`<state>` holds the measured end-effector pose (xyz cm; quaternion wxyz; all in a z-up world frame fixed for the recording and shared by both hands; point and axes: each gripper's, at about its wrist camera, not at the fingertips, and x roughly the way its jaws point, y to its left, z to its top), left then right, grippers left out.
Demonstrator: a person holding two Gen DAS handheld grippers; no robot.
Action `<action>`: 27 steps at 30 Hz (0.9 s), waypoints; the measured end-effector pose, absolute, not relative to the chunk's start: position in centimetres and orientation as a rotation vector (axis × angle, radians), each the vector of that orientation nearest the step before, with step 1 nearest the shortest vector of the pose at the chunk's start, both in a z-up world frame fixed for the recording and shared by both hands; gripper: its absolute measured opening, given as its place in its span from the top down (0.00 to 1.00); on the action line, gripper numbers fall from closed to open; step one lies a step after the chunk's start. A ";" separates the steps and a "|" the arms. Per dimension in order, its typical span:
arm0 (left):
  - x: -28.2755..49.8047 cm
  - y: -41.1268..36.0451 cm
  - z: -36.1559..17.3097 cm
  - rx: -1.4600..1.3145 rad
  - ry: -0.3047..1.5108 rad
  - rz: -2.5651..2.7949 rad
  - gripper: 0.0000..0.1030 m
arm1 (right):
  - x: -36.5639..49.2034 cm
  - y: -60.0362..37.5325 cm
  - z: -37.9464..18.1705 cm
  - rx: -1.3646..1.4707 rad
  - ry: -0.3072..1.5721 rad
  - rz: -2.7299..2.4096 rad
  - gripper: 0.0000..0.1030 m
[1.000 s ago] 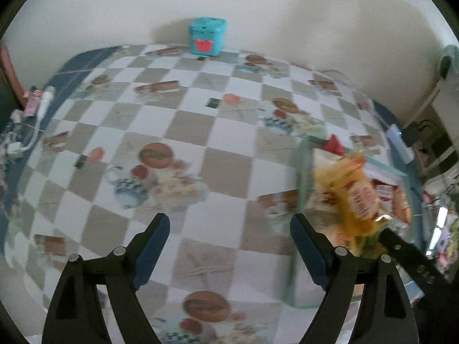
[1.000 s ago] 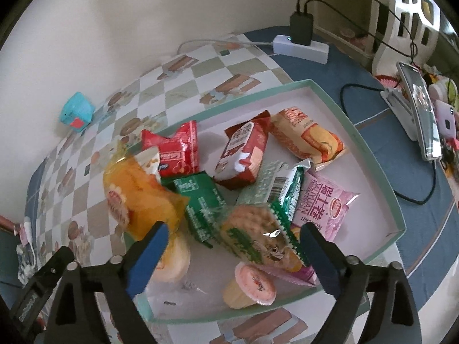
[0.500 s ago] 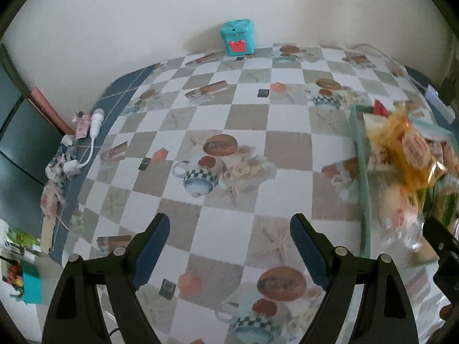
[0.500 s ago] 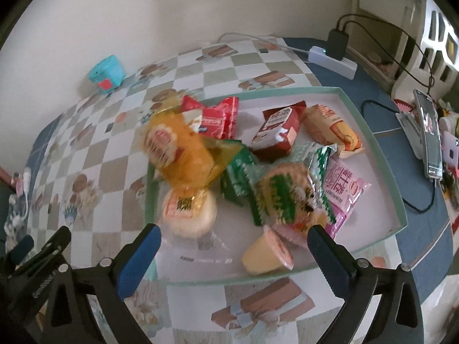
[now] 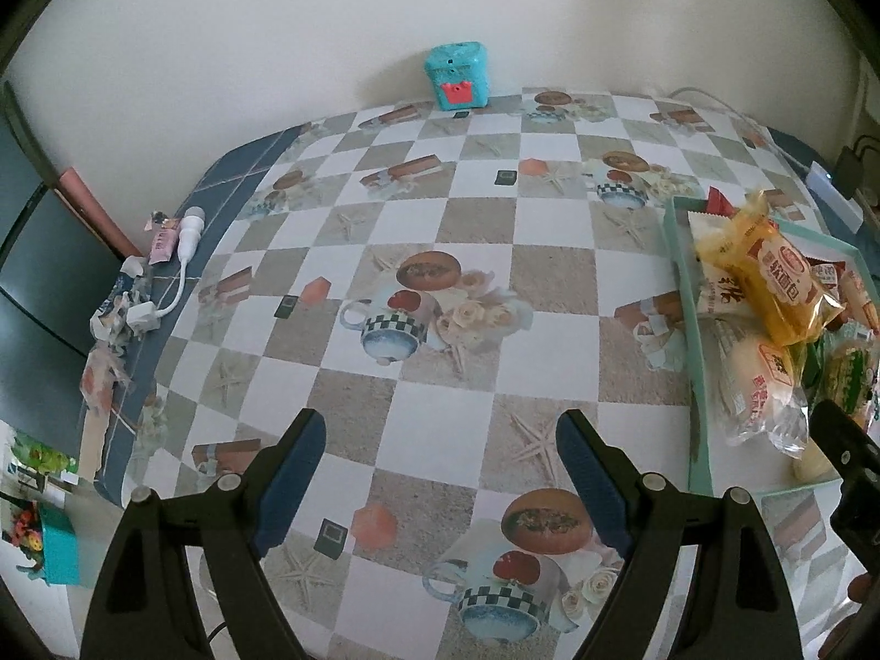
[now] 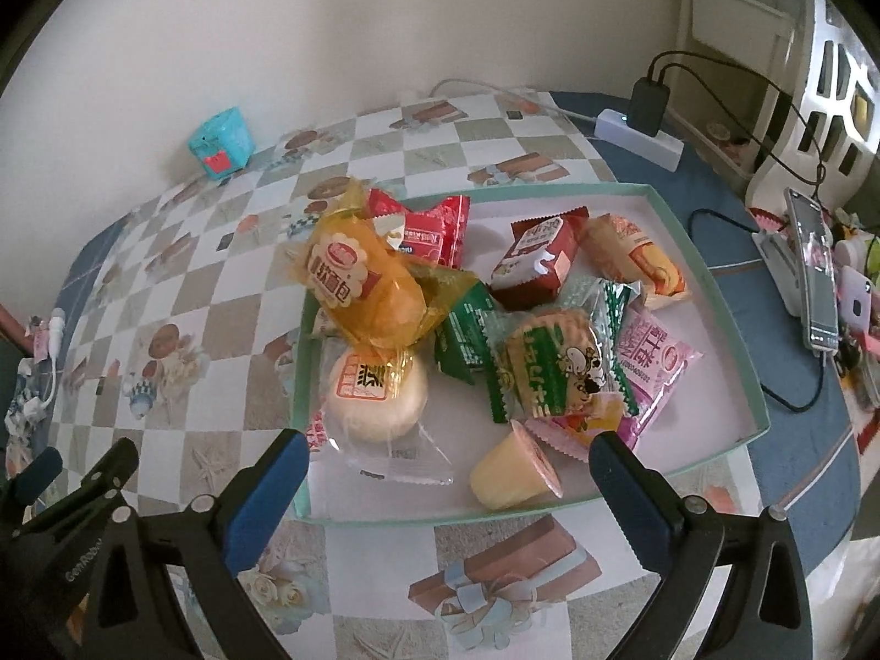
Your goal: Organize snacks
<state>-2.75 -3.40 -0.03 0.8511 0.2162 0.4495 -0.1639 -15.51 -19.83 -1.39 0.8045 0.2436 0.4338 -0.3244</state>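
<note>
The right gripper [image 6: 443, 459] has just been opening; its jaws stand wide at the lower edge of the frame, nothing between them. Above it, mid-frame, the teal tray [image 6: 709, 297] holds the snacks: a yellow bread packet [image 6: 357, 289], a round white bun [image 6: 377, 393], a jelly cup [image 6: 514, 476]. The left gripper [image 5: 437, 459] hovers released over the checkered tabletop [image 5: 418, 220].

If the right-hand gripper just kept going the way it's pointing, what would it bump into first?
Probably the jelly cup or the round white bun at the near end of the snack tray; the open right gripper aims there, though depth is hard to judge.
</note>
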 end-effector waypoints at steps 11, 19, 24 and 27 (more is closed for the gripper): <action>-2.3 -3.3 -0.4 0.453 0.977 -0.345 0.16 | -15.1 -19.4 -1.3 0.506 0.939 -0.682 0.00; -2.2 -3.3 -0.5 0.456 0.990 -0.340 0.16 | -15.0 -19.3 -1.5 0.509 0.949 -0.681 0.00; -2.1 -3.3 -0.7 0.465 1.001 -0.327 0.16 | -14.9 -19.3 -1.6 0.510 0.955 -0.679 0.00; -2.2 -3.3 -0.7 0.466 1.000 -0.327 0.16 | -14.9 -19.3 -1.7 0.512 0.957 -0.680 0.00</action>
